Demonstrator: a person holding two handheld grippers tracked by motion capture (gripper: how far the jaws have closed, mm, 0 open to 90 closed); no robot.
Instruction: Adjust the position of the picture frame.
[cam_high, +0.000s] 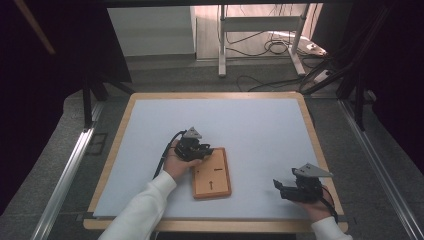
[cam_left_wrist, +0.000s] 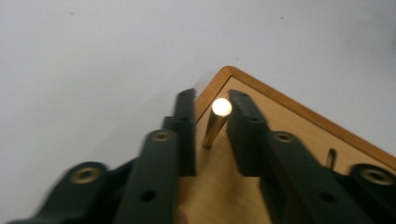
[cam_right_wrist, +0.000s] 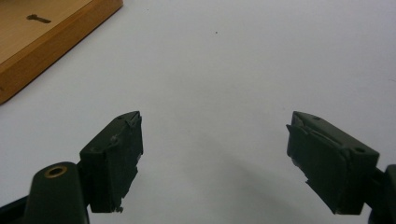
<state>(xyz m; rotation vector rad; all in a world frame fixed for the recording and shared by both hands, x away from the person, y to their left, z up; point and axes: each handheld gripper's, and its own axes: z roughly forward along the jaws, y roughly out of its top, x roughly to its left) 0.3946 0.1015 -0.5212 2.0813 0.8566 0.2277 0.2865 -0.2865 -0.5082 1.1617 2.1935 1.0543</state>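
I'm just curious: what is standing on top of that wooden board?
A brass pin stands upright near the wooden board's corner, between the left gripper's jaws. Its foot meets the board; whether a hole lies beneath is covered.

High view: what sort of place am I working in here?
Probably a lab recording station, not a home: a wood-edged table with a pale grey top, dark curtains on both sides, and loose cables by a white metal stand on the floor behind.

A wood-rimmed table (cam_high: 118, 150) with a white top bears 1 wooden board (cam_high: 212, 175).
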